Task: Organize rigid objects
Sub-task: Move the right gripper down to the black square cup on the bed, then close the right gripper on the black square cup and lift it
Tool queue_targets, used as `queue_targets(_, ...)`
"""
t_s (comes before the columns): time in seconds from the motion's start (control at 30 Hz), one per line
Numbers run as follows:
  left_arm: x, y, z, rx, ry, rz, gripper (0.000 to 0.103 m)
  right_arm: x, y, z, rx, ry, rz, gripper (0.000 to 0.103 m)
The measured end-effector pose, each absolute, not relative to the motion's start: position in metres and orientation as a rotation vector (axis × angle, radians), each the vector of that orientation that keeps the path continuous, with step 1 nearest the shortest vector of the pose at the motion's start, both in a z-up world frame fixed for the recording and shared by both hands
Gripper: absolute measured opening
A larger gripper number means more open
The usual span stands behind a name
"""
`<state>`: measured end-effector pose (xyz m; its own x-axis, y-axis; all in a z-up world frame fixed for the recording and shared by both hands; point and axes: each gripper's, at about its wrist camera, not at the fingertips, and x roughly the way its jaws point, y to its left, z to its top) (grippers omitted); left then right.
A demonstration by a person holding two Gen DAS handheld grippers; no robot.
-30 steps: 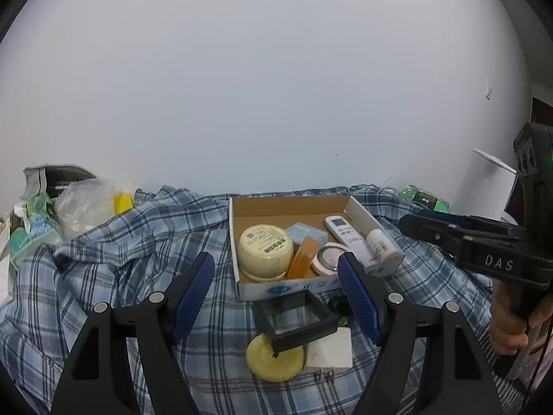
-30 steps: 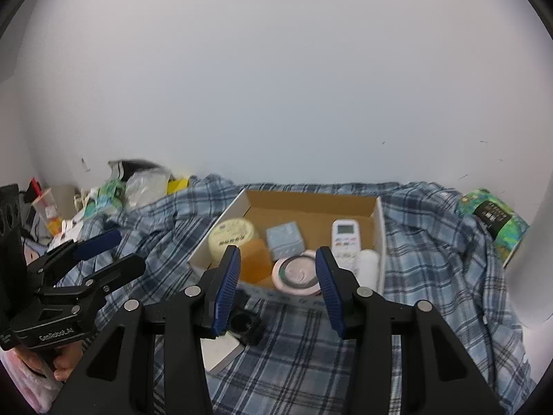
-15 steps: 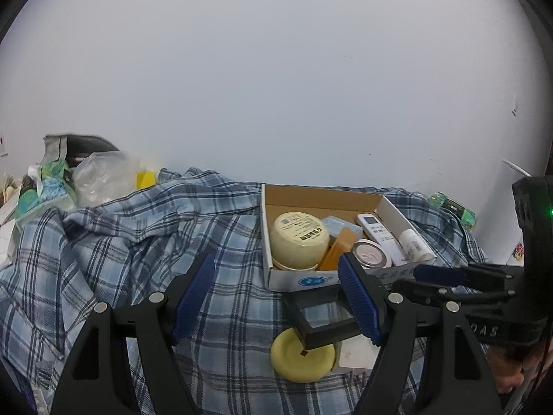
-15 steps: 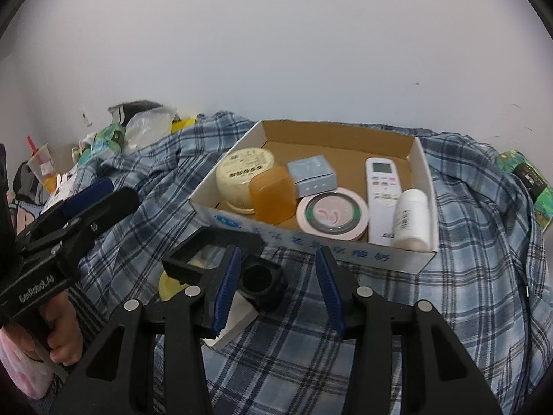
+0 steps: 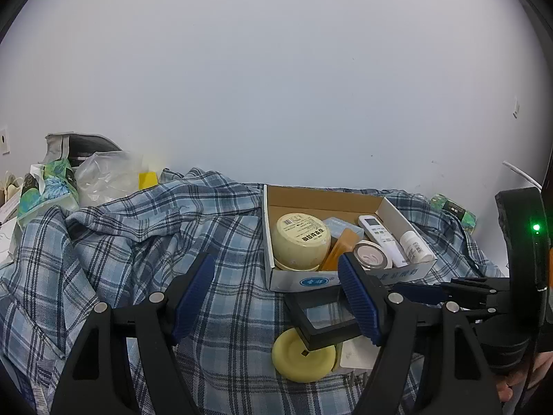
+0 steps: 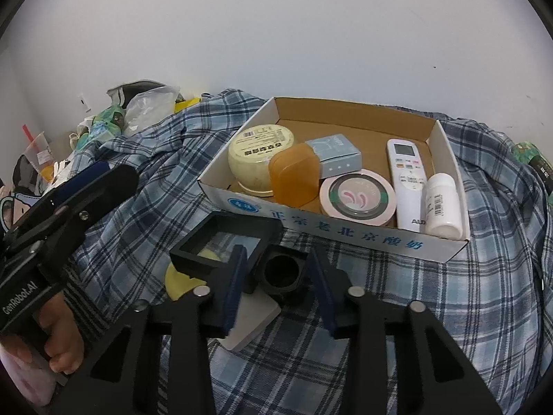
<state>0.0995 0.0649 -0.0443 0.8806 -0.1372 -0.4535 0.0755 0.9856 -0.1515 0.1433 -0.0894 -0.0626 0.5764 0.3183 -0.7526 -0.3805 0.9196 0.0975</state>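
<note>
Since a second earlier the right gripper (image 6: 280,297) had dropped toward the loose pile in front of the cardboard box (image 6: 345,231), and its jaws were closing, now narrow, with a small black cube-shaped holder (image 6: 281,271) between the blue pads; whether the pads already pressed on it could not be told. That suggested a pick was under way, probably to add the holder to the box, which already held a cream jar (image 6: 261,159), an orange soap case (image 6: 293,180), a small grey-blue carton (image 6: 335,155), a pink round tin (image 6: 357,200), a remote control (image 6: 409,183) and a white bottle (image 6: 442,204).

The holder sat on the plaid shirt (image 6: 484,294) at about 6 o'clock from the box's front wall, touching a black square frame (image 6: 221,242) at its 9 o'clock. Being nearly cubic, it had no clear long axis; its round opening faced up and toward the camera.

The left gripper (image 5: 276,297) hung half open and empty over the shirt, its right pad in front of the frame and above a yellow disc (image 5: 300,359).
</note>
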Motion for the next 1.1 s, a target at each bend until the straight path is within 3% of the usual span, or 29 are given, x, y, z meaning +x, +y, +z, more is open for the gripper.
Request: queue_targets(1.1, 0.101, 0.065, -0.045, -0.132, 0.492, -0.114, 0.076, 0.132, -0.131, -0.057, -0.231, 0.827, 0.293, 0.029)
